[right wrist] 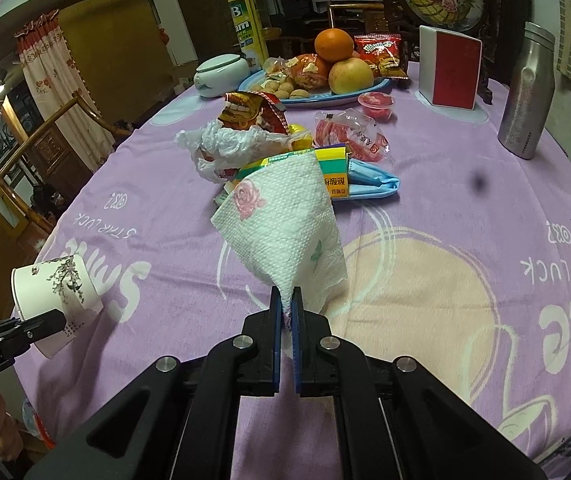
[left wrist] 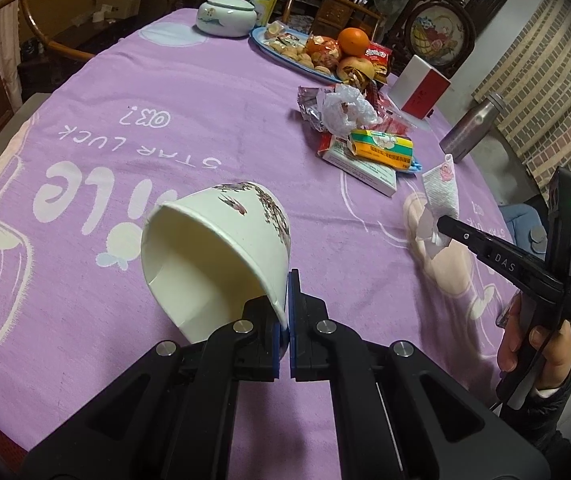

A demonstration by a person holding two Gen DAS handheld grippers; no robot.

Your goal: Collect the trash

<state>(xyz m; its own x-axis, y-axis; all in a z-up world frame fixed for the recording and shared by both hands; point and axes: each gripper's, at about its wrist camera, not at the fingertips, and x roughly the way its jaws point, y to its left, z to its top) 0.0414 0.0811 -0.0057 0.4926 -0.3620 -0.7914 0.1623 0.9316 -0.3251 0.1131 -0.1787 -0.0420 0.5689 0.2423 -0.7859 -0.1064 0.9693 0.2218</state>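
My left gripper is shut on the rim of a white paper cup with a flower print, held tilted above the purple tablecloth. The cup also shows at the left in the right wrist view. My right gripper is shut on a white paper napkin with a pink rose print, held above the table. The napkin and right gripper show at the right in the left wrist view. A pile of wrappers lies mid-table: crumpled plastic bag, snack packets, small boxes.
A blue plate with oranges, apples and snacks stands at the back. Near it are a white lidded jar, a yellow can, a white and red box, a red jelly cup and a steel bottle.
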